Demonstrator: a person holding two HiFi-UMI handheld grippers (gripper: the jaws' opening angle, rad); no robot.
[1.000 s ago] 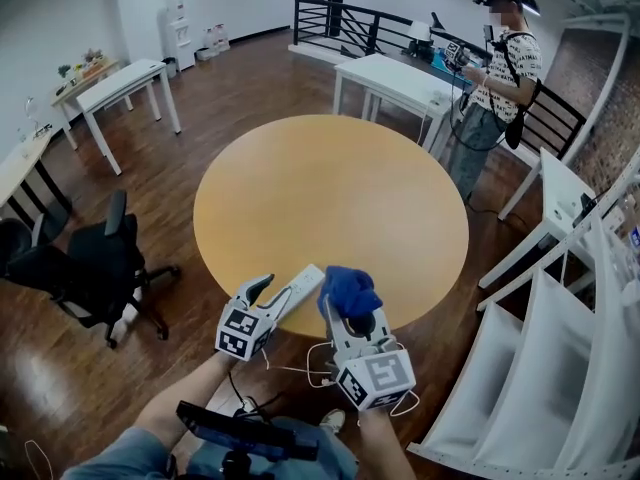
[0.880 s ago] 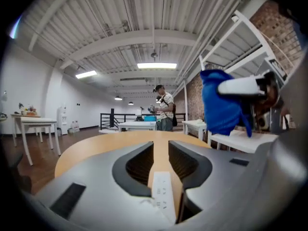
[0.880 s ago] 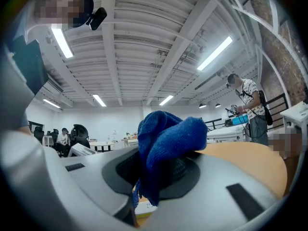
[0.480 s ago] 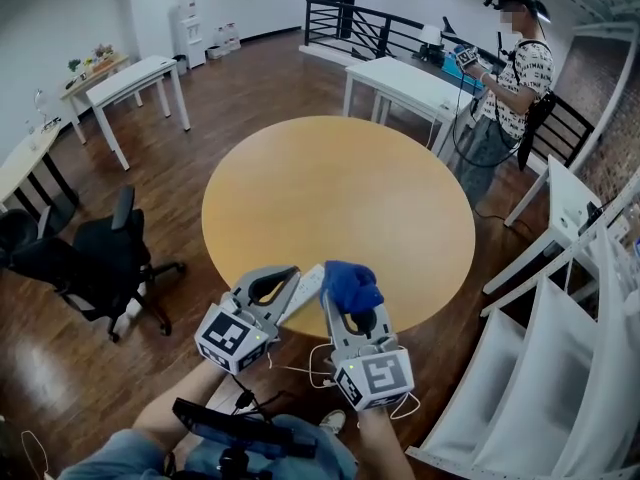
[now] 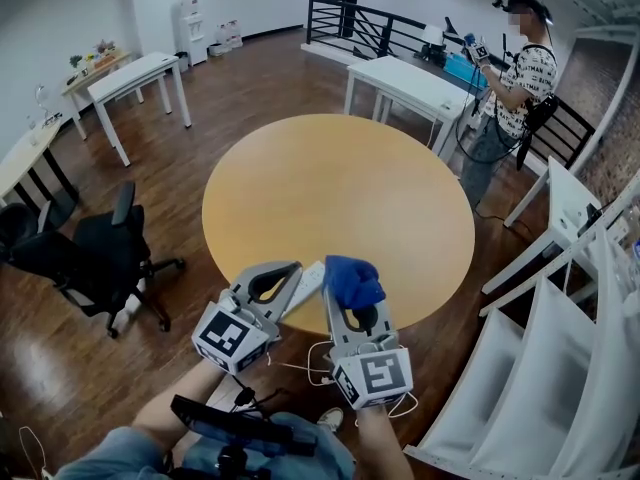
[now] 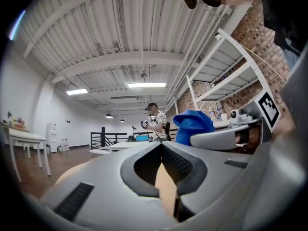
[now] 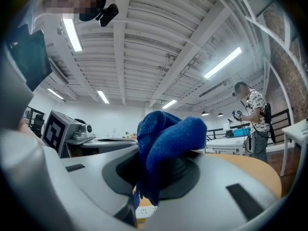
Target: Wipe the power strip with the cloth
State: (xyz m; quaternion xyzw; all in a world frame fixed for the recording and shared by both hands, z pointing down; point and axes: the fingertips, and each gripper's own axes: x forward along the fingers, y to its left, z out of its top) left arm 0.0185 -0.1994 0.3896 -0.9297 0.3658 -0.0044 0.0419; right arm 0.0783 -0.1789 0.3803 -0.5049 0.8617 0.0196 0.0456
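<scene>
Found the white power strip point(image 5: 312, 279) at the near edge of the round worktop point(image 5: 340, 188), lower centre of the head view. Pinched a bunched blue cloth point(image 5: 352, 278) in the right gripper point(image 5: 350, 298), poised just over the strip's right side with the wad pointed forward, likely ready to wipe. Pressed the left gripper point(image 5: 292, 272) jaws together on nothing and set them at the strip's left end, seemingly to brace it against sliding; could not tell actual contact.
</scene>
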